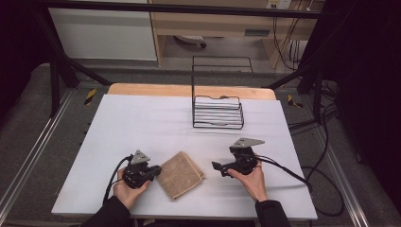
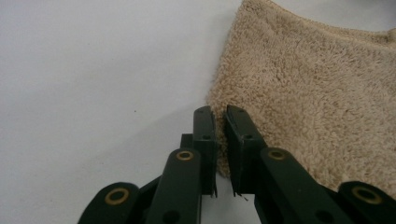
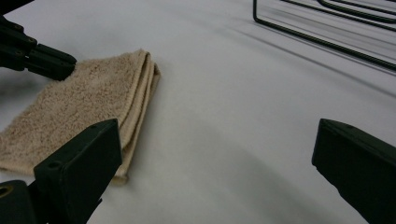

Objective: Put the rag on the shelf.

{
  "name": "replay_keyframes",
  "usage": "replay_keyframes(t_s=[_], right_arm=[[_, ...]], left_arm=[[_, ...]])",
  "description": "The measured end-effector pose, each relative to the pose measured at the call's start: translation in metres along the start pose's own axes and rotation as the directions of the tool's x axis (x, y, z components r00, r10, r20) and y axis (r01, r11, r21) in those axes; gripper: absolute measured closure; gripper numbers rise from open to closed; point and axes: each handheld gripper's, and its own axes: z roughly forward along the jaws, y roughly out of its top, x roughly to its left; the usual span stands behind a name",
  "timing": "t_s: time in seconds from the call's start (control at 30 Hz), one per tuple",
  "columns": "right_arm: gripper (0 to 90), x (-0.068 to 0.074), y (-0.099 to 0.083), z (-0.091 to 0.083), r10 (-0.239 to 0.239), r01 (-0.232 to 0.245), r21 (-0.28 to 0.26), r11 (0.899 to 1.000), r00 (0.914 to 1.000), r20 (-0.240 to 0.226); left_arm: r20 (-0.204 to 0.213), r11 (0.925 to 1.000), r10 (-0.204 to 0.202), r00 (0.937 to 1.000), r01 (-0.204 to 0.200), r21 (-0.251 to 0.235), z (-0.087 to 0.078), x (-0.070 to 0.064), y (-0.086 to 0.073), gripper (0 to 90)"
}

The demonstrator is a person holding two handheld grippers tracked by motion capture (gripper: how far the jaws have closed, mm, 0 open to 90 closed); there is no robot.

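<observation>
Towel, tan and folded into a rough square, lies on the white bench near its front edge, between the two grippers. In the high view the left gripper sits right at the towel's left corner, touching it, while the right gripper points leftward at the towel from some way off, with bare bench between. The left hand is plainly the nearer one. A black wire rack stands farther back, well apart from the towel.

From the left gripper view, the left gripper has its jaws drawn nearly together, a thin slit between them, pinched at the towel's near edge; the cloth spreads away to the right and forward of the jaws. Whether the fabric is truly caught in the slit is hard to tell, though it looks so.

From the right gripper view, the right gripper stands wide open, holding nothing. The towel lies ahead and to the left of it, its folded edge facing the jaws, with the left gripper on its far corner.
</observation>
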Motion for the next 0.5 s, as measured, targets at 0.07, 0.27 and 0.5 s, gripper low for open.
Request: replay_keyframes(t_s=[0.07, 0.27, 0.5], right_arm=[[2.2, 0.005, 0.005, 0.007, 0.002, -0.002, 0.006, 1.0, 1.0, 0.0], [2.4, 0.019, 0.018, 0.03, -0.03, 0.03, 0.033, 0.999, 0.9995, -0.005], [8.6, 0.038, 0.035, 0.066, -0.074, 0.076, 0.073, 0.994, 0.9968, -0.032]], left_arm=[[0.0, 1.0, 0.0, 1.0, 0.0, 0.0, 0.0, 0.0, 0.0, 82.7], [0.005, 1.0, 0.0, 1.0, 0.0, -0.002, 0.0, 0.0, 0.0, 82.8], [0.004, 1.0, 0.006, 1.0, -0.006, -0.003, 0.0, 0.0, 0.0, 82.9]])
